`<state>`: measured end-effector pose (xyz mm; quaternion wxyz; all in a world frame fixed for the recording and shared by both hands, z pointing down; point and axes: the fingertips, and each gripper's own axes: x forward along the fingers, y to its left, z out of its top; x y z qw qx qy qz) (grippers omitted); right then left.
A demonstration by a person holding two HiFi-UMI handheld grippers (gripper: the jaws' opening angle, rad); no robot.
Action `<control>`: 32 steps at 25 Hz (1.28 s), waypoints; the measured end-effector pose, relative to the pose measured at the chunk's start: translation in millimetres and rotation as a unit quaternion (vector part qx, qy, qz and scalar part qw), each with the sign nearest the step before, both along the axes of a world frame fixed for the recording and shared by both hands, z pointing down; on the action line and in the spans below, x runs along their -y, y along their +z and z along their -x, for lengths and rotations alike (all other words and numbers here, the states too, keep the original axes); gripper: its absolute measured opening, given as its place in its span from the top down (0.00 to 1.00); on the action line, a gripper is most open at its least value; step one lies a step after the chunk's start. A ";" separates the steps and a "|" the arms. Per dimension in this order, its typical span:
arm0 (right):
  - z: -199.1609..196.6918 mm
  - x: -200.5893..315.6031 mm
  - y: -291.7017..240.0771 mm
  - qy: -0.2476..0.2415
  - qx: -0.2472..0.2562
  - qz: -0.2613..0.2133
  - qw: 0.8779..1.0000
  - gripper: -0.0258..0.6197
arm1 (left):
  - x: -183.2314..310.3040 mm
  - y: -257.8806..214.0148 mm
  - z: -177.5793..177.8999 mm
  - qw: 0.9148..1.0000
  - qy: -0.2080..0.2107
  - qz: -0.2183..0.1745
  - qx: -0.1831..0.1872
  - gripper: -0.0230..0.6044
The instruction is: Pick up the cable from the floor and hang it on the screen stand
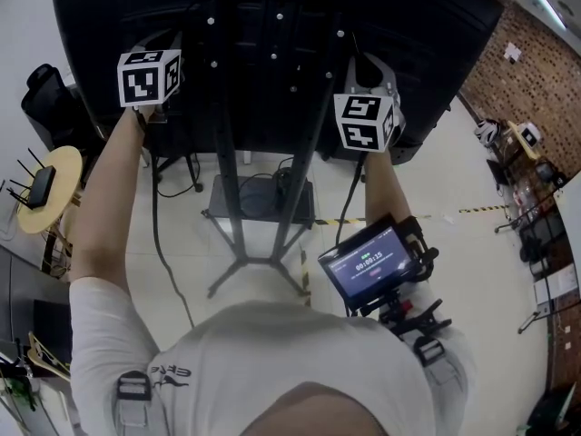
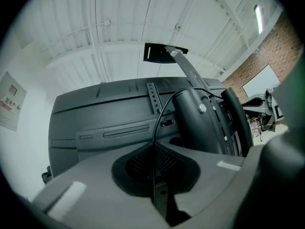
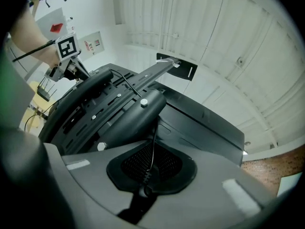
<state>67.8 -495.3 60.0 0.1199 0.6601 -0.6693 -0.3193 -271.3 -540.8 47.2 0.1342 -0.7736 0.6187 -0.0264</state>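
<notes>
head view: the person stands behind the large black screen [image 1: 272, 25], which fills the upper part of the frame on its screen stand [image 1: 238, 234]. the stand's two uprights run down to splayed feet at frame centre on the pale floor [image 1: 472, 271]. both arms are raised to the back of the screen. the left tool [image 2: 153, 149] sits at upper left under its marker cube [image 1: 150, 77]; the right tool [image 3: 151, 149] sits right of centre under its own cube [image 1: 366, 121]. left tool state: jaws narrow, clamped on the thin black cable [image 2: 155, 128], which runs through the seam between the pads, leaves the tips upward and curves right toward the rounded black mounting bracket [image 2: 200, 123] of the stand. right tool state: jaws narrow, likewise clamped on the cable, which rises from the tips to the underside of the bracket (its course past that point cannot be traced). cable location: the gripped stretch is up at the back of the screen, beside the bracket. in the head view one run hangs from the left tool down the left of the frame to the floor, and a second run drops below the right tool toward the yellow-and-black floor tape [image 1: 363, 219]. a lit display unit [image 1: 372, 262] is mounted at the right forearm, lower right. a small round desk [image 1: 64, 157] carrying a router [image 1: 38, 187] stands at the left edge.
</notes>
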 end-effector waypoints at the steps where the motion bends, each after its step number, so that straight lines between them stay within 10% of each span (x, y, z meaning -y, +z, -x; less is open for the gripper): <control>1: -0.5 0.6 0.3 -0.006 0.009 0.000 1.000 0.91 | -0.4 0.8 -1.7 1.000 0.004 -0.002 -0.003 0.94; 16: -13.0 7.0 8.3 -0.037 0.092 0.003 0.995 0.87 | 6.4 34.6 -6.9 0.997 0.037 0.009 -0.068 0.89; 32: -30.7 3.6 37.0 -0.013 0.093 0.021 0.995 0.73 | 3.0 74.3 -21.0 0.997 0.060 0.003 -0.041 0.81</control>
